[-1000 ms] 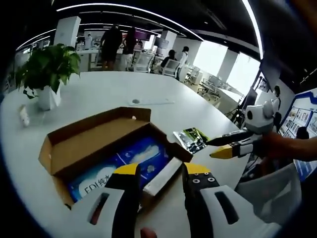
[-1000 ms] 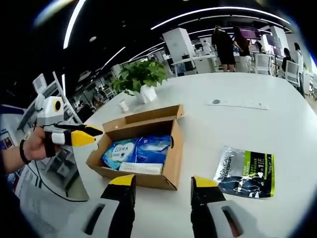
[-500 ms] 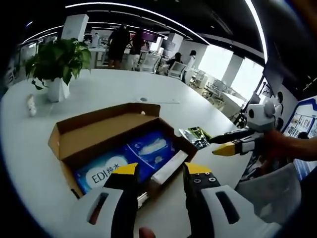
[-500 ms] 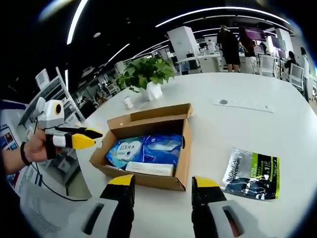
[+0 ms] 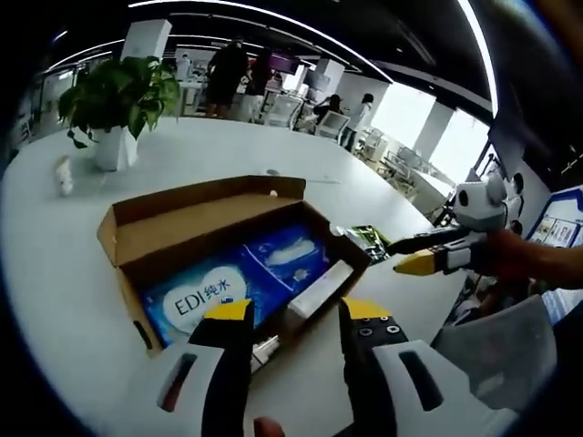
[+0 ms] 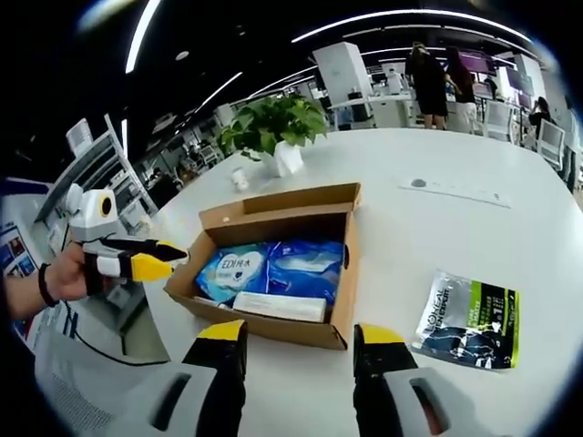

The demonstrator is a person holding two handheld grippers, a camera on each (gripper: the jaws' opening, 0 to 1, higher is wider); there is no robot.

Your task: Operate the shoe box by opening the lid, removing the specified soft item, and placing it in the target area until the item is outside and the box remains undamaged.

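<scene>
A brown cardboard shoe box [image 6: 273,325] sits on the round white table with its lid [image 5: 187,228] folded back. Inside lie a blue "EDI" soft pack [image 5: 196,296], a second blue pack [image 5: 287,253] and a slim white carton [image 5: 319,289]. My left gripper [image 5: 296,314] hovers open just short of the box's near edge, nothing between its jaws. From the opposite side, my right gripper [image 6: 301,335] is open before the box's front wall. Each gripper appears hand-held in the other's view: the right gripper [image 5: 398,257] and the left gripper [image 6: 168,257], both apart from the box.
A black-and-green pouch [image 6: 469,319] lies on the table beside the box. A potted plant [image 6: 273,127] and a small white bottle [image 6: 239,178] stand beyond it. A flat white strip [image 6: 451,191] lies farther off. People stand among desks in the background.
Both cameras have drifted a little nearer and the box looks slightly larger. The box, its contents and the pouch have not moved. Both grippers have stayed open.
</scene>
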